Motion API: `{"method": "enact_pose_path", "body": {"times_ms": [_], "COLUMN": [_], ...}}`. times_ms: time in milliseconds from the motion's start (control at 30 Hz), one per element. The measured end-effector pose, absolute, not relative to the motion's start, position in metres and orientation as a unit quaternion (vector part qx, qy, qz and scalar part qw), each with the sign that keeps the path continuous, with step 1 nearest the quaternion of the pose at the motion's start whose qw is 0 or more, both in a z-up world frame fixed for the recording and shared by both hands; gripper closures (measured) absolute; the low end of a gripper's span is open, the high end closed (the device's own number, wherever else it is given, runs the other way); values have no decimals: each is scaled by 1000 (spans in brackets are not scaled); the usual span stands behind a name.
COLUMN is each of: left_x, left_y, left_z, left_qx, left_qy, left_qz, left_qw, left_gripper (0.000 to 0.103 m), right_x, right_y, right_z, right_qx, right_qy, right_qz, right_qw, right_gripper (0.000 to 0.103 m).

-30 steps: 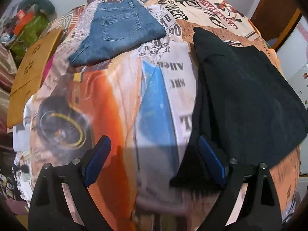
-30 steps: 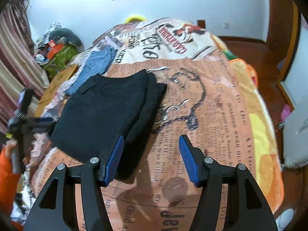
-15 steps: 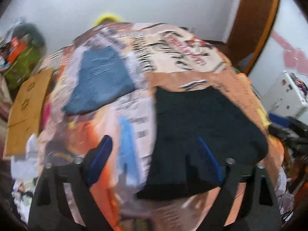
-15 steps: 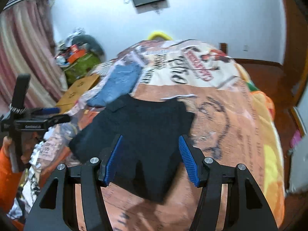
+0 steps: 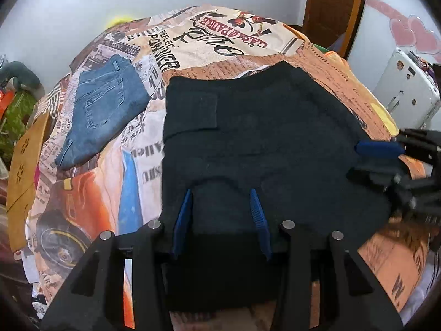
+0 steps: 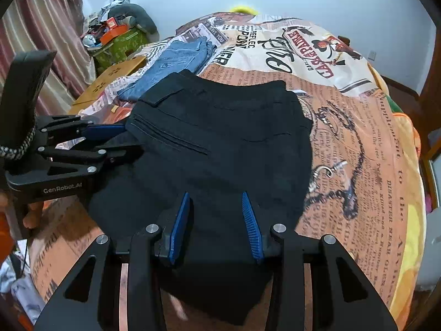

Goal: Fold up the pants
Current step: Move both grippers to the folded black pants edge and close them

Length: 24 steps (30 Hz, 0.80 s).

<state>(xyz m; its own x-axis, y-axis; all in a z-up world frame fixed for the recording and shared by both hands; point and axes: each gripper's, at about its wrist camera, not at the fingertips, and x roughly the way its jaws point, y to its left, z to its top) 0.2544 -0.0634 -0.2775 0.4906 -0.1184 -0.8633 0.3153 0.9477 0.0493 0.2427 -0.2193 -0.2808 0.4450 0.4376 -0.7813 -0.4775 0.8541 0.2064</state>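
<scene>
Black pants, part-folded, flat on printed bedspread beside folded jeans; left gripper and right gripper both half-open and closing over the near hem, cloth between the jaws, apparently for the next fold.

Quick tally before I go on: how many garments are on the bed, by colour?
Black pants: 1
Blue jeans: 1
Total: 2 garments on the bed
</scene>
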Motion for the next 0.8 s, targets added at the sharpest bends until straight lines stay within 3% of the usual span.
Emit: {"method": "enact_pose_path", "body": {"times_ms": [167, 233, 467, 800], "left_x": [239, 233, 213, 203], "left_y": [-40, -33, -11, 11], "left_z": [-272, -271, -268, -257], "left_qx": [70, 68, 72, 94], "left_qy": [487, 490, 486, 479], "left_qz": [-129, -119, -88, -49], "left_qw": [861, 861, 867, 872], "left_gripper": [56, 46, 45, 35], "right_x": [228, 227, 216, 207], "right_y": [-236, -239, -272, -298], "right_z": [-275, -273, -270, -262], "right_qx": [-13, -11, 28, 42], "right_qy": [446, 445, 454, 453], "right_qz": [265, 264, 236, 188], "right_qw": [855, 856, 858, 870], "right_gripper": [68, 68, 67, 63]}}
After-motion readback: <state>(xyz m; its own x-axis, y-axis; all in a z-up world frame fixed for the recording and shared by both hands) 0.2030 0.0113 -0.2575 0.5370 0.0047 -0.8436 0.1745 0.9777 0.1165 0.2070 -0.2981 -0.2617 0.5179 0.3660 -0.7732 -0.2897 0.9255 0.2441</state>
